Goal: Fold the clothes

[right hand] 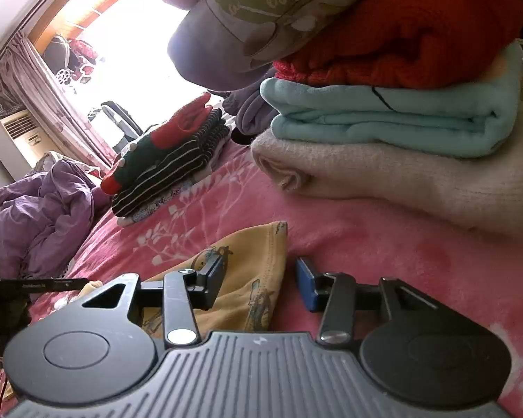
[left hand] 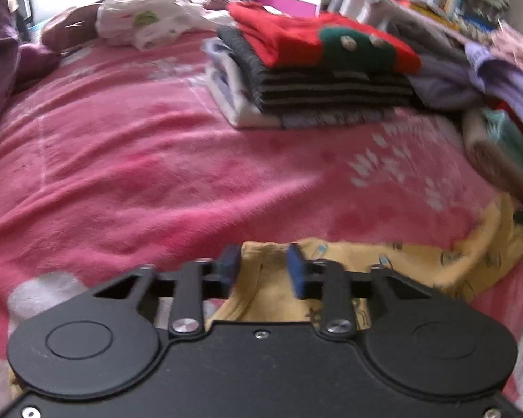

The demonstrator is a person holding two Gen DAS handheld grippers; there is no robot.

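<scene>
Left view, nearest: my left gripper (left hand: 263, 266) fills the bottom of the frame, its blue pads (left hand: 295, 268) standing over the yellow garment (left hand: 415, 264).
Left jaws: I see them narrowed, with a fold of the yellow cloth rising in the gap between them; whether the pads actually pinch it I cannot tell.
Yellow garment, left view: it lies crumpled on the pink blanket (left hand: 157, 160) at the near edge of the bed, running from under the gripper off to the right.
Folded stack, left view: a red and green sweater (left hand: 317, 41) sits on top of dark striped pieces, well beyond the gripper towards the far right of the bed.
Far end, left view: white clothing (left hand: 146, 21) lies heaped near the window; the picture is blurred at its edges.
Right view, nearest: my right gripper (right hand: 258, 280) sits low over the bed, the view tilted.
Right jaws: I see them about half open, one pad resting on the yellow garment (right hand: 254, 261) and the other on bare pink blanket (right hand: 383, 244), so the cloth's edge lies between them without being clamped.
Pile, right view: a beige knit (right hand: 418, 184), a pale blue fleece (right hand: 383, 118) and a red knit (right hand: 418, 31) are stacked just beyond the gripper.
Background, right view: the striped stack (right hand: 171, 160) and a purple quilt (right hand: 42, 209) lie towards the window.
</scene>
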